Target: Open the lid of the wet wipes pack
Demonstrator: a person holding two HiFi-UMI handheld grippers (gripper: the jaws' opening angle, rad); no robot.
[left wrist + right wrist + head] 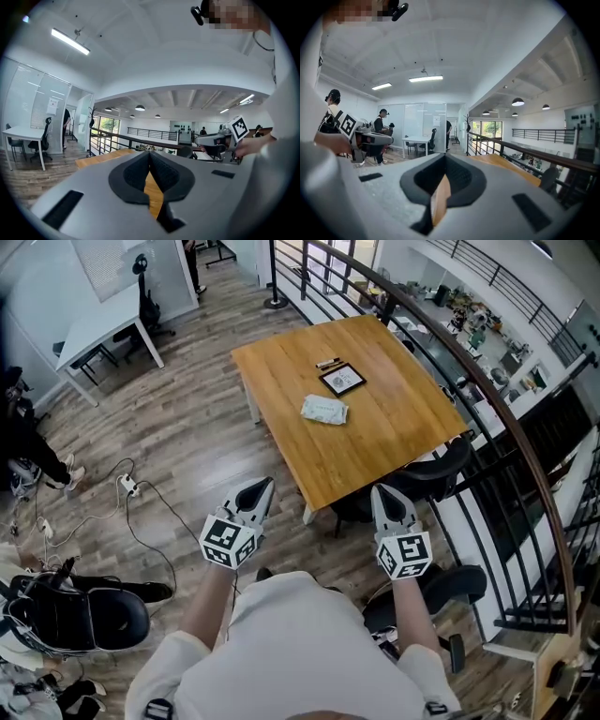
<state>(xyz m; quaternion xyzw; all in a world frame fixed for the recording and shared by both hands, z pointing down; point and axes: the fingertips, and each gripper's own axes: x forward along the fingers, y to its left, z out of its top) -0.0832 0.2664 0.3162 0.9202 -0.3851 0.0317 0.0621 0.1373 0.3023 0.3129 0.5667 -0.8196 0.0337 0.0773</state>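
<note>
We had yet to reach the square honey-wood table (398, 423), where the pale-green soft wet wipes pack (324, 410) lay mid-top. Our left gripper (263, 488) and right gripper (386, 495) were pinched closed, empty. Next, we judged: approach, part jaws, find the lid.

Bright, even light is coming from ceiling strip lights (425, 78); fisheye distortion is bending the edges, corners going black

wipes pack (324, 410) lid — indistinct, card (342, 379) print illegible
</note>
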